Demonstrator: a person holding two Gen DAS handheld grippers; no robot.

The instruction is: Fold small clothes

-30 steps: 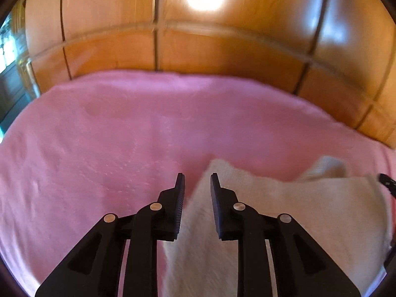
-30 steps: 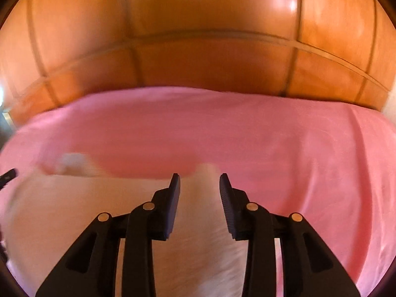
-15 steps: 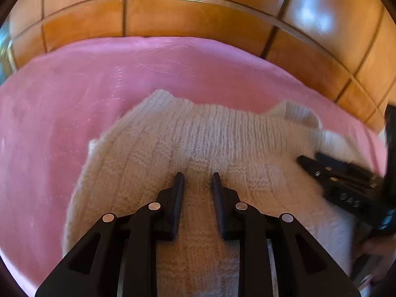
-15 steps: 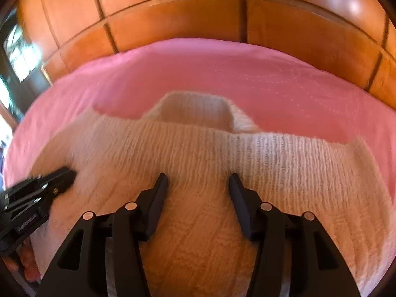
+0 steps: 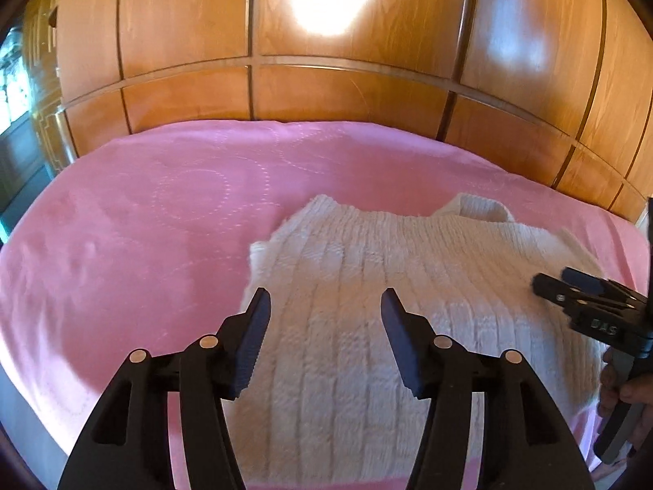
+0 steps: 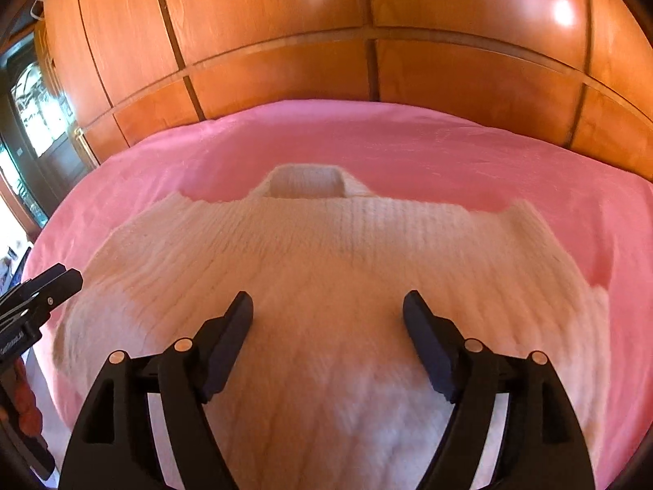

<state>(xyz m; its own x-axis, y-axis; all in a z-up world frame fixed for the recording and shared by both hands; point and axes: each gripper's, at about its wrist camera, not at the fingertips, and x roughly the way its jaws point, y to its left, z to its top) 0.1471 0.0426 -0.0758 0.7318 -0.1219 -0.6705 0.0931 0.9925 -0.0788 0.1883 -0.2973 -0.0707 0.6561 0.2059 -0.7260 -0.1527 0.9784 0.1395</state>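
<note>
- Lying flat on the pink bedspread (image 5: pixel 122 245) is a cream knitted sweater (image 5: pixel 367 286), its collar (image 6: pixel 304 181) pointing toward the wooden wall panels (image 5: pixel 326 94).
- Left gripper (image 5: pixel 325 314): jaws spread wide, nothing between them; it hovers above the sweater's left portion, the left fingertip over the garment's edge where knit meets pink cloth.
- Right gripper (image 6: pixel 327 316): jaws spread wide, nothing held; positioned above the middle of the sweater body, in line with the collar.
- In the left wrist view the right gripper (image 5: pixel 571 286) appears at the right edge, its tips over the sweater's right side; whether they touch the knit cannot be told. A hand (image 5: pixel 628 392) grips its handle.
- In the right wrist view the left gripper (image 6: pixel 45 286) shows at the left edge, near the sweater's left shoulder.
- Short sleeve stubs visible at both upper corners of the garment; ribbed knit texture runs lengthwise.
- Near hem of the sweater is hidden behind the gripper bodies in both views.
</note>
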